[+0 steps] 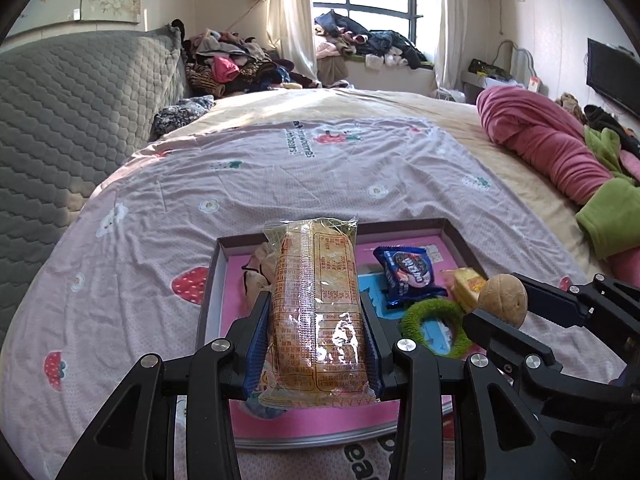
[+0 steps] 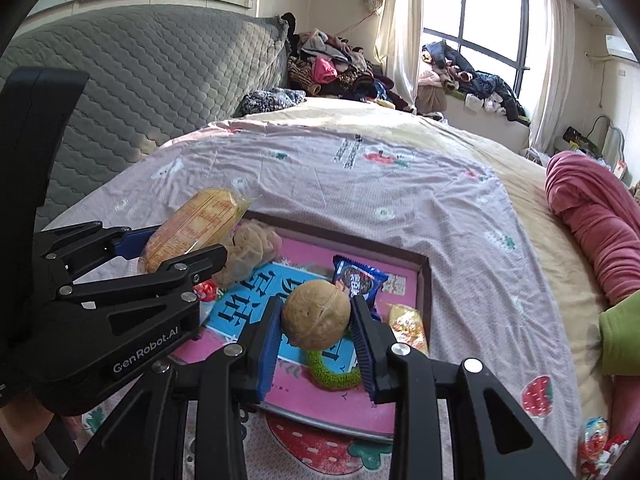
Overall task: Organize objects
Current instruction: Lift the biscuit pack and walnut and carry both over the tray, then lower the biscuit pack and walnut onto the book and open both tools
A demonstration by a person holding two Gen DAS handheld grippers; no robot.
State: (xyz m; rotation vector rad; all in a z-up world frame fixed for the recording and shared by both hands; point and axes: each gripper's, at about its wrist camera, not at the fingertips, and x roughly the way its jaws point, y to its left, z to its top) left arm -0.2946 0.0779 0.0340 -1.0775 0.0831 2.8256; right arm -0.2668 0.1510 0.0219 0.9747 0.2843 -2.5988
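Note:
My left gripper (image 1: 316, 312) is shut on a wrapped bread packet (image 1: 316, 304) and holds it above the pink tray (image 1: 224, 248); it also shows in the right wrist view (image 2: 188, 232). My right gripper (image 2: 316, 316) is shut on a walnut (image 2: 316, 314), held above the tray (image 2: 424, 280); the walnut also shows in the left wrist view (image 1: 502, 300). In the tray lie a blue cookie pack (image 1: 408, 274), a green hair tie (image 1: 434, 328), a yellow snack packet (image 1: 468, 284) and a beige scrunchie (image 2: 252, 248).
The tray rests on a pink strawberry-print sheet (image 1: 240, 184) on the bed. A rolled pink blanket (image 1: 540, 140) and green cloth (image 1: 612, 216) lie at right. A grey quilted headboard (image 1: 72, 120) is at left. A candy wrapper (image 2: 600, 444) lies at lower right.

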